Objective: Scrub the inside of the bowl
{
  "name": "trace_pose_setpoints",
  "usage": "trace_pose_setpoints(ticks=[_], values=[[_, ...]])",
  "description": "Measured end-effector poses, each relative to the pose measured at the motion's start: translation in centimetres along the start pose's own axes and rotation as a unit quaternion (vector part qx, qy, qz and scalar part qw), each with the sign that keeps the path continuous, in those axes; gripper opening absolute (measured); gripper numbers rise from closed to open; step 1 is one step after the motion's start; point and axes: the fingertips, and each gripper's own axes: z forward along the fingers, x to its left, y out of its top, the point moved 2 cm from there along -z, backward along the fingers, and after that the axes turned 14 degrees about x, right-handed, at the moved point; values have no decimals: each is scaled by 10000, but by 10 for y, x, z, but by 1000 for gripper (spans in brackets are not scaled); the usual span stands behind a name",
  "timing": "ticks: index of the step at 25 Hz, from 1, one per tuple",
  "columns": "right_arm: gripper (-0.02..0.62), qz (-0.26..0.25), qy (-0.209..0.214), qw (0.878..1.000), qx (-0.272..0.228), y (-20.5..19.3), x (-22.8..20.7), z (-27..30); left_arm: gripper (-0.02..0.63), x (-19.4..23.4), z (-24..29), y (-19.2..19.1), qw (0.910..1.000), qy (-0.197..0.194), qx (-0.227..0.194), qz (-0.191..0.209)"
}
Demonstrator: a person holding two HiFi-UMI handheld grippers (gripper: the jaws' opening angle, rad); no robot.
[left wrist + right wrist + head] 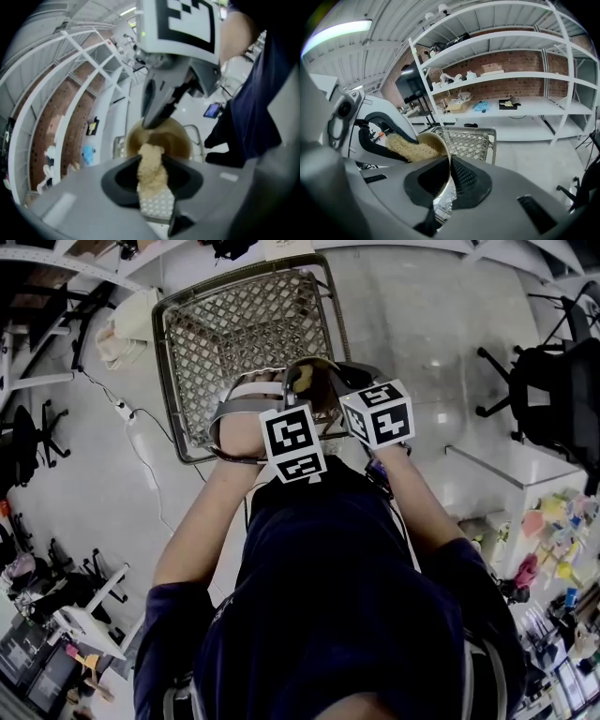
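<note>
We clamp our left gripper (152,159) on a tan scrub pad (149,176), its tip inside the bowl (177,140). Our right gripper (450,161) pinches the bowl's rim, bowl held over the wire basket (244,343).

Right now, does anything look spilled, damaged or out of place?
Nothing stands out. The right gripper pinches the rim of the tilted bowl above the wire basket; the left gripper holds a sponge in it. No spill or damage shows.

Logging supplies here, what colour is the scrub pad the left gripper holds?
The scrub pad is pale yellowish tan, clearest in the left gripper view.
</note>
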Motion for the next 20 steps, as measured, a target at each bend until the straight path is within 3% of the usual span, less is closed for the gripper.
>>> trace_pose_setpoints(ticks=[5,9,13,17,20], values=[[15,-29,-46,10000,31,2,-1,1,118,-24,3,5,9981,-587,26,157],[15,-37,-12,10000,29,1,3,1,120,-26,-2,14,9944,-954,-445,-47],[14,-177,63,9998,44,1,15,4,120,-12,-6,17,9957,-627,-664,-143],[14,-129,52,9999,47,1,12,4,120,6,-4,5,9986,-128,-456,-229],[15,-85,18,9999,51,2,5,4,120,3,1,-5,9994,-237,-219,-135]])
